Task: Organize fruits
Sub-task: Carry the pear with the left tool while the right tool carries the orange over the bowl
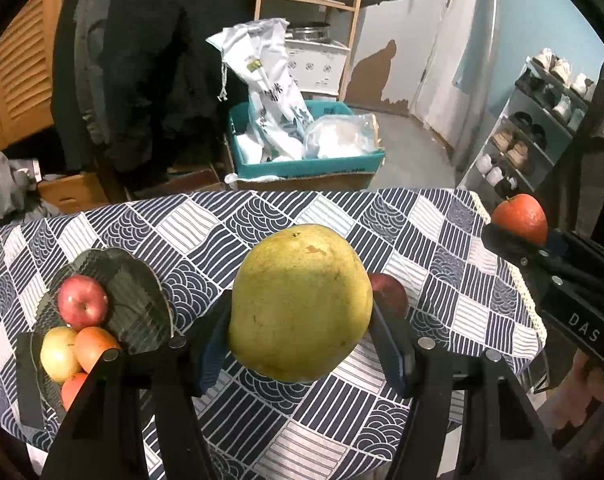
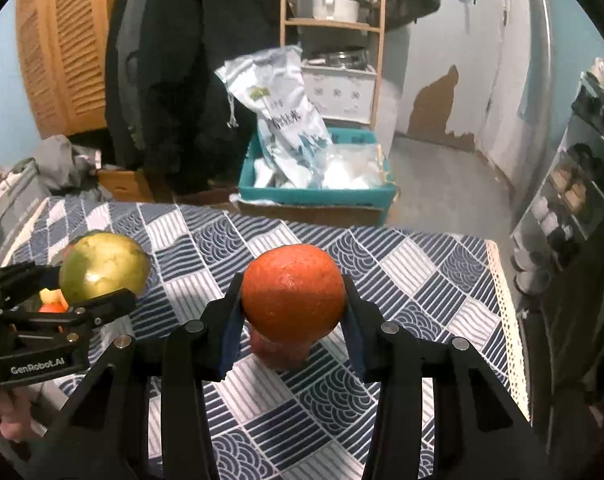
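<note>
My left gripper (image 1: 302, 320) is shut on a large yellow-green pear (image 1: 300, 306) and holds it above the patterned tablecloth (image 1: 442, 240). A dark glass plate (image 1: 142, 300) at the left holds a red apple (image 1: 82, 302), a yellow apple (image 1: 58, 354) and orange fruits (image 1: 96, 348). A red apple (image 1: 392, 294) lies on the cloth behind the pear. My right gripper (image 2: 294, 308) is shut on an orange (image 2: 292, 292), held above a red apple (image 2: 278, 354) on the cloth. The left gripper with the pear (image 2: 104, 266) shows at the left in the right wrist view.
Beyond the table's far edge stands a teal box (image 1: 302, 166) with white bags. A wooden shelf (image 1: 310, 0) is behind it and a shoe rack (image 1: 534, 128) is at the right. Dark coats (image 1: 142, 60) hang at the back left.
</note>
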Motion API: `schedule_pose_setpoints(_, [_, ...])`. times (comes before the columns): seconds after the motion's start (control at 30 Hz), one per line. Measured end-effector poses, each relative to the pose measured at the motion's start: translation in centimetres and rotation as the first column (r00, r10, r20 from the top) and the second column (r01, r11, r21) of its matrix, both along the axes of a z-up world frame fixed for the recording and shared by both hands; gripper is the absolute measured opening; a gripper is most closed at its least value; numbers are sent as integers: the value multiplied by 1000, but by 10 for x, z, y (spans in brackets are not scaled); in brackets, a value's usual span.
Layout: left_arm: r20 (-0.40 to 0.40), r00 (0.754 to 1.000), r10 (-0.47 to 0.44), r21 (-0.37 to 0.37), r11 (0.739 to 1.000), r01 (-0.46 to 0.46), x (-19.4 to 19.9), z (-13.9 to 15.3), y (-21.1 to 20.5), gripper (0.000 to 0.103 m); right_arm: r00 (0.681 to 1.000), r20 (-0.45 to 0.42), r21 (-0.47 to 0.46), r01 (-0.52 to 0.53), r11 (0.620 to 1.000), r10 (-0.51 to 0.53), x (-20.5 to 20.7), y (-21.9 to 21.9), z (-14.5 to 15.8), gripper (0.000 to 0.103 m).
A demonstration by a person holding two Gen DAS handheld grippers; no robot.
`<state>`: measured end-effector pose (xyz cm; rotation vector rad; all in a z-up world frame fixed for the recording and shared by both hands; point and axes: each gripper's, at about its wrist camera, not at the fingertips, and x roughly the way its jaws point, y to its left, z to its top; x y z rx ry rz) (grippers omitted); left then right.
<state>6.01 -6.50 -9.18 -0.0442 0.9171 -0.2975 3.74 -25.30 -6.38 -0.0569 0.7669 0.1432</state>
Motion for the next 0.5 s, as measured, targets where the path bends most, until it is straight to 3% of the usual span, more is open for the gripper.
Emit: schedule_pose_setpoints(0.5, [72,997,27,-11,1000,-26,-24,33,18,66,996,59,33,-67,997,65,-19,19,28,44])
